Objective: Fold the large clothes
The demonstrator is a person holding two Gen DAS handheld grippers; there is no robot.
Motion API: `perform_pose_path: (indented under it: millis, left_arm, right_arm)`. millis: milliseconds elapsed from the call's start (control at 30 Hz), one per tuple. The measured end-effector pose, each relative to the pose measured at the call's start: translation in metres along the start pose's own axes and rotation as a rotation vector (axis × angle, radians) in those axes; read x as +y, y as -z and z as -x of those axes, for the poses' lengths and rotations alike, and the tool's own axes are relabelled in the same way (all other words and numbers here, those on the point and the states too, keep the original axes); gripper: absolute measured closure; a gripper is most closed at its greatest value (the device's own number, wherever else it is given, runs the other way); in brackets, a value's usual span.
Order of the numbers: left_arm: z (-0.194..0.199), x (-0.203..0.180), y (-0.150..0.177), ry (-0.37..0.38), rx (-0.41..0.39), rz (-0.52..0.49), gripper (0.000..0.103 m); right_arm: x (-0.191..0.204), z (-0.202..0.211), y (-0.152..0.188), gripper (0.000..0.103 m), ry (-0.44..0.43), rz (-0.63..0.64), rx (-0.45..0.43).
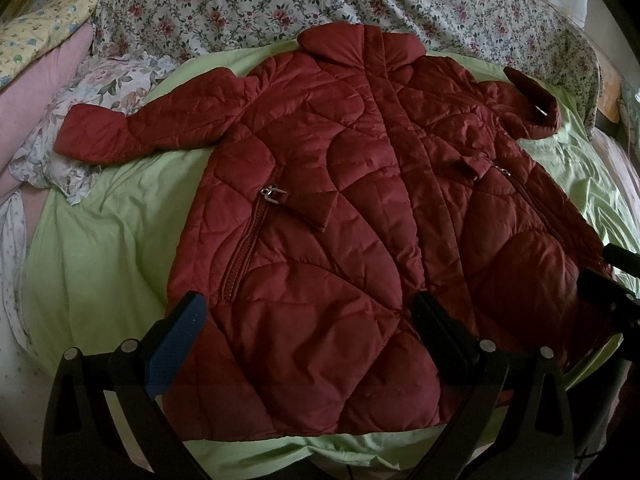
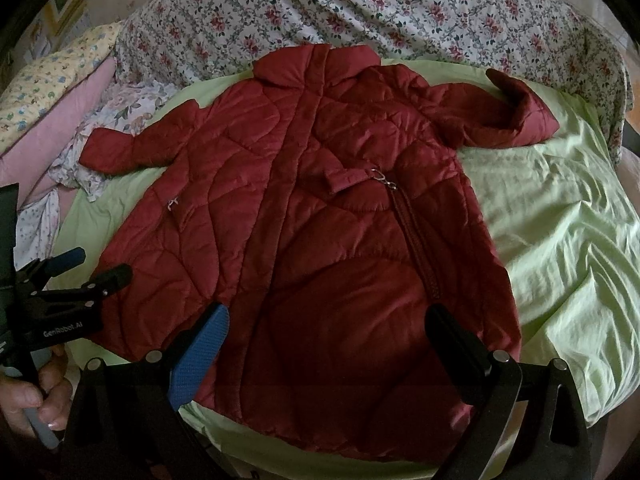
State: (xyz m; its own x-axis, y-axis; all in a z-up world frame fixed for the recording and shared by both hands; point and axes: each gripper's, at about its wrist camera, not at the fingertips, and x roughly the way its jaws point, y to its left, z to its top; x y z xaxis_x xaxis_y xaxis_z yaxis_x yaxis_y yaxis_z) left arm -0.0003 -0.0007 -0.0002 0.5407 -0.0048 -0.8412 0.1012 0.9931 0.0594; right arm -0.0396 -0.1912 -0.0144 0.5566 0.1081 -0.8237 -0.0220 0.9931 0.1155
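A dark red quilted coat (image 1: 340, 184) lies flat, front up, on a light green bed sheet (image 1: 104, 248), collar at the far end and hem near me. Both sleeves are spread outward; the right sleeve (image 2: 508, 120) curls up at its cuff. My left gripper (image 1: 308, 320) is open and empty, hovering over the hem's left half. My right gripper (image 2: 332, 332) is open and empty, over the hem's right half. The left gripper also shows in the right wrist view (image 2: 92, 268) at the left edge, held by a hand.
A floral quilt (image 1: 320, 4) is bunched along the far side of the bed. Pink and yellow pillows (image 1: 36, 52) and a crumpled floral cloth (image 1: 100, 92) lie at the left, under the left sleeve. Green sheet (image 2: 560, 240) extends to the right of the coat.
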Motion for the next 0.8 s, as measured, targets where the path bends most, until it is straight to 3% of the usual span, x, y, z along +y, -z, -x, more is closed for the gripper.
perform_pose_path:
  millis: [667,800]
  left_arm:
    - [-0.012,-0.008,-0.002,0.001,0.002,-0.004,0.0]
    - [-0.014,-0.005,-0.004,0.034,0.002,0.011,0.0]
  right_arm:
    - [-0.001,0.007,-0.01,0.004,-0.002,-0.008,-0.002]
    - [-0.004,-0.001,-0.009,0.004,0.002,-0.011,-0.007]
